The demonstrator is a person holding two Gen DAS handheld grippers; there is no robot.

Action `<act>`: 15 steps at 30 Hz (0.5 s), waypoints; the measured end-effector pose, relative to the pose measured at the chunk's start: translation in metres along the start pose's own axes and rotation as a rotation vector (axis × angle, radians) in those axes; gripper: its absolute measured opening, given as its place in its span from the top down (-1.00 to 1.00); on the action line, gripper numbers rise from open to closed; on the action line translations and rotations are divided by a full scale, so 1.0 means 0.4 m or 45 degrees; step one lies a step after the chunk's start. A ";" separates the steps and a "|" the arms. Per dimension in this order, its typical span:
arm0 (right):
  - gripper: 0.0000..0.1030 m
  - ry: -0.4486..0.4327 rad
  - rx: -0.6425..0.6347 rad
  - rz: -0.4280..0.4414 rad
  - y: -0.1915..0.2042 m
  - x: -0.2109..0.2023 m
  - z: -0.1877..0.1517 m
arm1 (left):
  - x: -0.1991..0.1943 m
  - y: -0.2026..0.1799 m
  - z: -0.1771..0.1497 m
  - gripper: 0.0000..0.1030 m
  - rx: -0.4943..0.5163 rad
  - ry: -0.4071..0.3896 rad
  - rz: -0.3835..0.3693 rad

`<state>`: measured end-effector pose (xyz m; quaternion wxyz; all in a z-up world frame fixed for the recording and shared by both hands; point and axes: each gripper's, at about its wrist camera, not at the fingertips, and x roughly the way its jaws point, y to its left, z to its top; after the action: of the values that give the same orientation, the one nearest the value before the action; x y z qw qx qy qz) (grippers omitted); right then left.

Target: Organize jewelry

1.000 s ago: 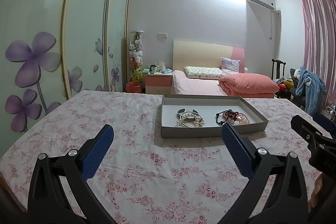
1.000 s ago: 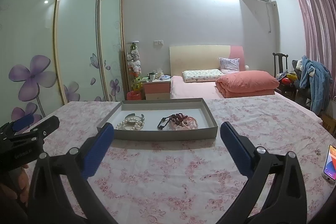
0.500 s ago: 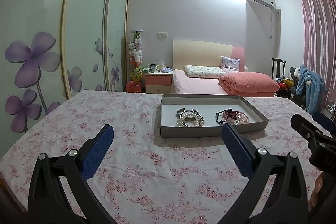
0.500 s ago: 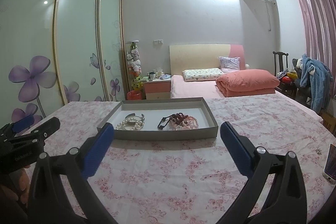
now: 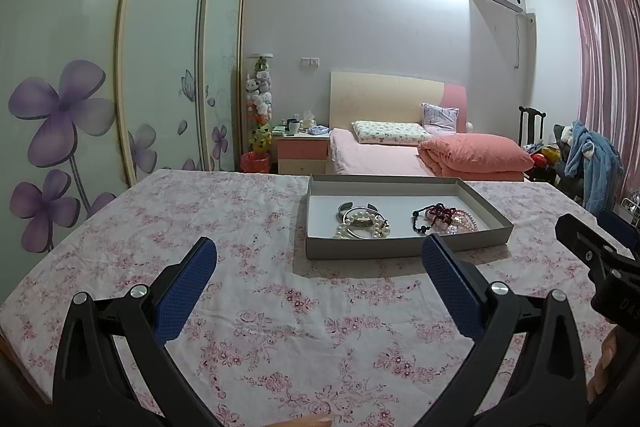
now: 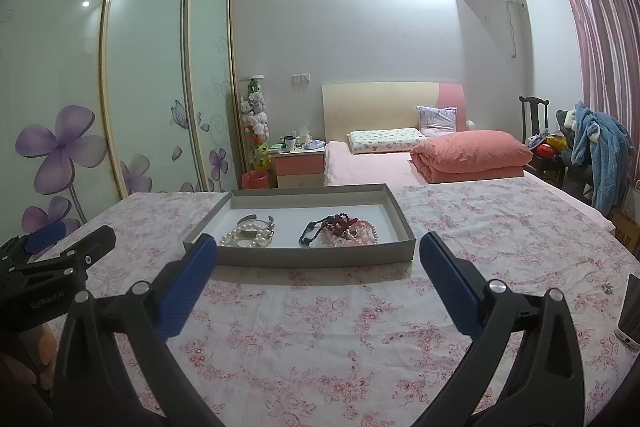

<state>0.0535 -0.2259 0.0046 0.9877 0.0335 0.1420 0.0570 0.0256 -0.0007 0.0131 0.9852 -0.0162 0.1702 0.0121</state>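
In our left wrist view, the shallow grey cardboard tray (image 5: 404, 247) already holds 2 jewelry clusters, white pearl strands with silver bangles (image 5: 362, 223) and dark-red and pink bead strings (image 5: 442, 219), fitting sorted or still unsorted; our left gripper (image 5: 319, 277) hovers wide, empty. In our right wrist view, the right gripper (image 6: 318, 273) hovers equally wide and empty before the tray.

A tray (image 5: 404, 250) sits on the table (image 5: 240, 227), with a bed (image 5: 384, 159) behind it. In the tray, a pearl bracelet (image 5: 362, 225) lies left of a bead necklace (image 5: 440, 219).
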 end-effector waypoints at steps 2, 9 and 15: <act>-0.92 0.000 0.000 0.000 0.000 0.000 0.000 | 0.000 0.000 0.000 -0.97 0.000 0.001 0.000; -0.92 0.009 0.002 0.001 -0.002 0.004 -0.008 | 0.002 0.000 -0.002 -0.97 0.002 0.003 0.001; -0.92 0.014 0.005 0.000 -0.003 0.008 -0.012 | 0.006 0.003 -0.009 -0.97 0.006 0.012 0.000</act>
<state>0.0552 -0.2263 -0.0009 0.9868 0.0350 0.1473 0.0570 0.0266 0.0002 0.0090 0.9844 -0.0138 0.1748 0.0117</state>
